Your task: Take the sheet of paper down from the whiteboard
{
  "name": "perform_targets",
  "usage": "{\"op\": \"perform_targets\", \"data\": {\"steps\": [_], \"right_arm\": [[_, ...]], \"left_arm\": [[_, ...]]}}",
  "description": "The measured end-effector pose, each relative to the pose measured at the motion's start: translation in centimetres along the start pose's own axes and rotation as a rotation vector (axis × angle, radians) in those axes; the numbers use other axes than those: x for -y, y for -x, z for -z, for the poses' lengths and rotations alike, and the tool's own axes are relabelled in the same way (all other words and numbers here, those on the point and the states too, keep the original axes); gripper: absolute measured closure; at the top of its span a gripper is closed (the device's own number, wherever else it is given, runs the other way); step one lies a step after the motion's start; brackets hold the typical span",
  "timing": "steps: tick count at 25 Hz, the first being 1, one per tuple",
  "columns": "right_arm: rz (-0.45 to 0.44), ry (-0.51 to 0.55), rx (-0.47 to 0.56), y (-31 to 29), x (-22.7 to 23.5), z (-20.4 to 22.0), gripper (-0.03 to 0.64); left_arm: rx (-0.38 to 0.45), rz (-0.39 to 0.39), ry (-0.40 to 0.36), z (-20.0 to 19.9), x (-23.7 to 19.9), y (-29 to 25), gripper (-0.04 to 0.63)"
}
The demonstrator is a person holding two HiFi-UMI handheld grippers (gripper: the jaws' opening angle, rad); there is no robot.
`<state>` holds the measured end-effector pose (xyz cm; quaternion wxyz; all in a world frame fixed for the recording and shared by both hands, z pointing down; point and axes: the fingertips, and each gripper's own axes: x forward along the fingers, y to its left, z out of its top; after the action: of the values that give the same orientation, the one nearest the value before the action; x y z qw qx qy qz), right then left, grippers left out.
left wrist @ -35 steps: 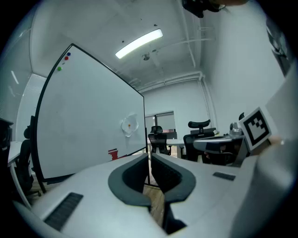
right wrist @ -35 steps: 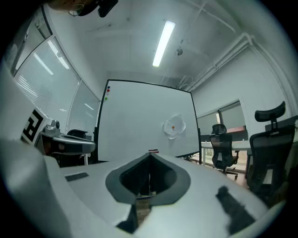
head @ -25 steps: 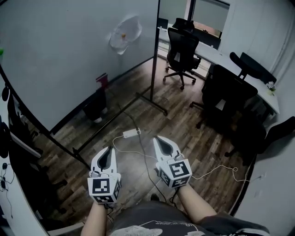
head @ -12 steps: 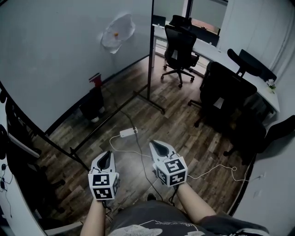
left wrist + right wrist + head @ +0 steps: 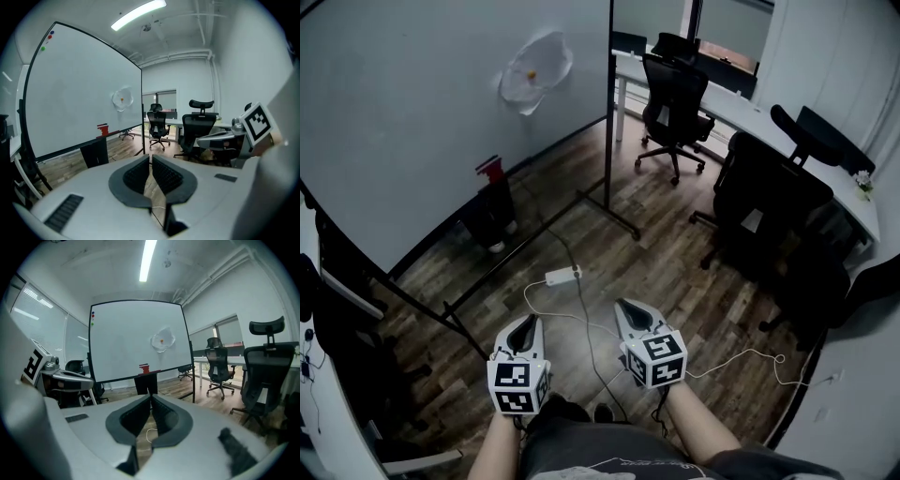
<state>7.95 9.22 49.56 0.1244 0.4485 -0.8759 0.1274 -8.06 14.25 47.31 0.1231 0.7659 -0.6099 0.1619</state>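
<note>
A crumpled white sheet of paper (image 5: 532,71) hangs on the whiteboard (image 5: 412,122), pinned by a small orange magnet. The paper (image 5: 122,99) shows far ahead in the left gripper view, and the paper (image 5: 162,341) likewise in the right gripper view. My left gripper (image 5: 523,326) and right gripper (image 5: 631,310) are low near my body, well short of the board. Both are shut with nothing between the jaws.
A red eraser (image 5: 489,168) sits on the board's tray above a black bin (image 5: 492,212). A white power adapter (image 5: 562,276) and cables lie on the wood floor. Black office chairs (image 5: 675,98) and a long white desk (image 5: 741,111) stand to the right.
Both grippers have dropped lower and drawn back toward my body. The view has shifted slightly, and the paper stays on the board.
</note>
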Motion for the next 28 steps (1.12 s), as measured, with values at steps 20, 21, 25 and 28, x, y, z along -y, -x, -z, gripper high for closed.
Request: {"op": "perform_targets", "data": {"steps": [20,21,25,28], "right_arm": [[0.096,0.015,-0.049,-13.6,9.3,-5.0,0.592],[0.090,0.020,-0.048,-14.7,9.4,-5.5,0.592],[0.064,0.038,-0.059,-18.5,9.5,-7.2,0.592],[0.055,0.051,-0.069,-20.5,9.8,-7.9,0.592]], "left_arm": [[0.079,0.048,0.031,-8.5,-9.4,-17.5,0.566],[0.080,0.050,0.032,-9.0,-10.1,-18.4,0.565],[0.081,0.055,0.037,-10.7,-12.6,-21.5,0.566],[0.095,0.065,0.040,-11.9,-13.8,-23.1,0.565]]}}
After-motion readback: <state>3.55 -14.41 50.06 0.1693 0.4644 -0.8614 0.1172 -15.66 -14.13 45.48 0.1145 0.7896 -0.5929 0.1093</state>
